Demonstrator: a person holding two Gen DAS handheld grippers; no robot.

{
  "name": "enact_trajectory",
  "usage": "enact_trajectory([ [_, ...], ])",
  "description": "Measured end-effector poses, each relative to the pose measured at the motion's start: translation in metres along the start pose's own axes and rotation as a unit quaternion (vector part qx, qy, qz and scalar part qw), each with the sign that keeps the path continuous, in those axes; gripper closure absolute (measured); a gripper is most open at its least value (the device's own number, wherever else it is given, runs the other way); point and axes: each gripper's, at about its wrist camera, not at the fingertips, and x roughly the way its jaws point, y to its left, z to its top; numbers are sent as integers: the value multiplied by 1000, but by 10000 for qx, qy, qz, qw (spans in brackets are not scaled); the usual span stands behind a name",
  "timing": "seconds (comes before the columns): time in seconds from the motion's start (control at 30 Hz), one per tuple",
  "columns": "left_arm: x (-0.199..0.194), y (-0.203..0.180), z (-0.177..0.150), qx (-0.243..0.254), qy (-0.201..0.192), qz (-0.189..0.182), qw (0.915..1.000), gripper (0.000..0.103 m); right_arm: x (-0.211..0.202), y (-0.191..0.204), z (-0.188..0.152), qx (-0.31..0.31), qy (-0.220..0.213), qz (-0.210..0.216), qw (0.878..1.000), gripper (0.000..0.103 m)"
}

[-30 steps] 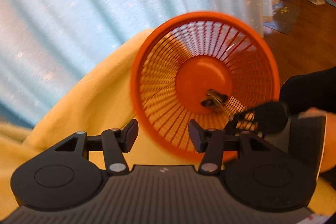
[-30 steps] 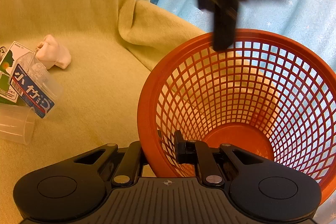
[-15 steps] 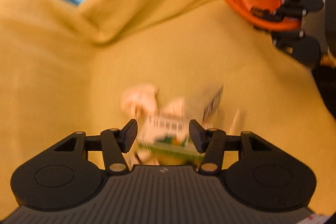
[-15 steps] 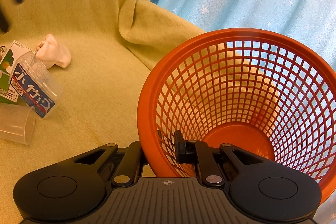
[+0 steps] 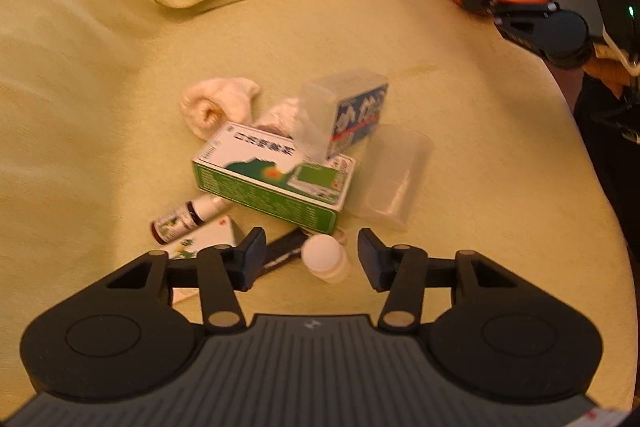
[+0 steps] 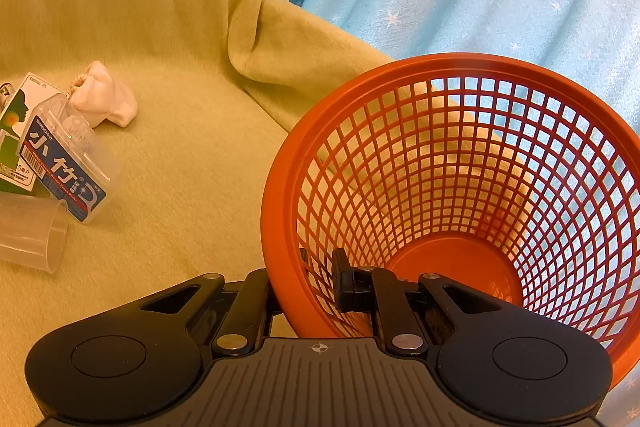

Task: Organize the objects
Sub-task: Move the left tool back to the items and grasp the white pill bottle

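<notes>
Orange basket (image 6: pixel 460 187) in right jaws

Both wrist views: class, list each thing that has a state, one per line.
Orange plastic mesh basket: tilted, rim clamped.
Right gripper: shut on basket.
Left gripper: open, empty, jaws just closing.
Clear plastic cup: on its side.
Green-white cardboard box: lying flat.
Small white-capped bottle: between the jaws, untouched.

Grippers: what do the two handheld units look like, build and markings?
Both match: the left gripper and right gripper have black linkage fingers with silver pivot pins, two round black side housings, and a grey ribbed centre plate with a small white mark. From the left wrist view, the right unit shows a green light and a dark sleeve behind it.
</notes>
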Motion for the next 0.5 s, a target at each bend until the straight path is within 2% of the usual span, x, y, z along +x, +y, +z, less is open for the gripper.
enact_trajectory([
  [0.27,18,-4,-1,-11,203,-46,9998,64,-2,0,-1,-29,8,2,10000,94],
  [0.5,27,-3,-4,9,327,-86,9994,80,-5,0,-4,-50,12,4,10000,94],
])
